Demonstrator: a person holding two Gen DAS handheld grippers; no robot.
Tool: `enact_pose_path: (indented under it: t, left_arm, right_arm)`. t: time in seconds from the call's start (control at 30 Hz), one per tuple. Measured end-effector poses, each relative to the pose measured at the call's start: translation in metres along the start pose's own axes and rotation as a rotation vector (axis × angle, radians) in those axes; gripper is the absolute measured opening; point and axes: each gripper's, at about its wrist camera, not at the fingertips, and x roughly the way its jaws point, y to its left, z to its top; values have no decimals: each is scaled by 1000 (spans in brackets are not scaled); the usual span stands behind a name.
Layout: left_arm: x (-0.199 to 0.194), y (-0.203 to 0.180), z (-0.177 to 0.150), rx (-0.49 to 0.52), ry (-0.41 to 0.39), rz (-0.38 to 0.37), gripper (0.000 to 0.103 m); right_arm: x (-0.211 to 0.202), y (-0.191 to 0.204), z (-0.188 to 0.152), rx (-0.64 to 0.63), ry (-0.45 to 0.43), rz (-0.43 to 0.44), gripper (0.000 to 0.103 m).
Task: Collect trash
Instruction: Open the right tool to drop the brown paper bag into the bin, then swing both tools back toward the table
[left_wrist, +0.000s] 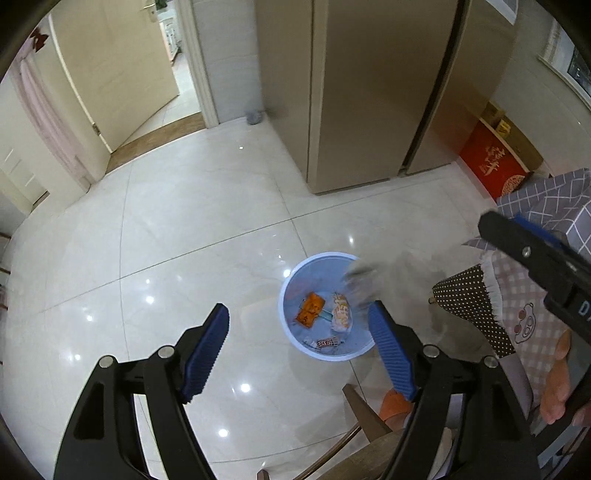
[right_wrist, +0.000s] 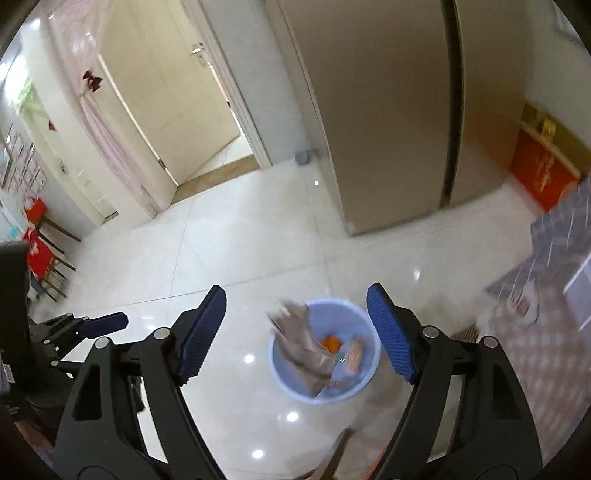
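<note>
Below, a glossy floor of large pale marble-look tiles (left_wrist: 184, 229) fills the room and mirrors ceiling lights as bright spots. On it stands a round light-blue plastic waste bin (right_wrist: 291, 384), well apart from the tall champagne-coloured double-door refrigerator (left_wrist: 369, 92) at the back. Left of the refrigerator a cream door (right_wrist: 166, 92) stands open on a tiled passage; a red box with gold lettering (left_wrist: 491, 166) sits to its right. A blurred crumpled grey-brown wrapper (right_wrist: 303, 343) lies across the bin's near rim, partly inside, above an orange snack packet (left_wrist: 310, 314) and other wrappers on the bottom. The left gripper (left_wrist: 299, 354) is spread wide with nothing between its blue ribbed pads; the right gripper (right_wrist: 295, 328) is likewise released, holding nothing.
</note>
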Motion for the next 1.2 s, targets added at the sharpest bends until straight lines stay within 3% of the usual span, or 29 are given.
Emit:
enact_pose_path:
  t: [0.53,1.07,1.2]
  left_arm:
    - [-24,-24,-2,23,-57,-20,76]
    - [-86,-119,-7,156,-206,-126,76]
    - [-108,-144,-11,188,-255,-174,76]
  right_arm:
    - [-52,-4,-17,-41,-40,-42,78]
    - [-167,-29,-27,-48,-238,-136,78]
    - [-202,-42,-34,-20,-300,-187,83]
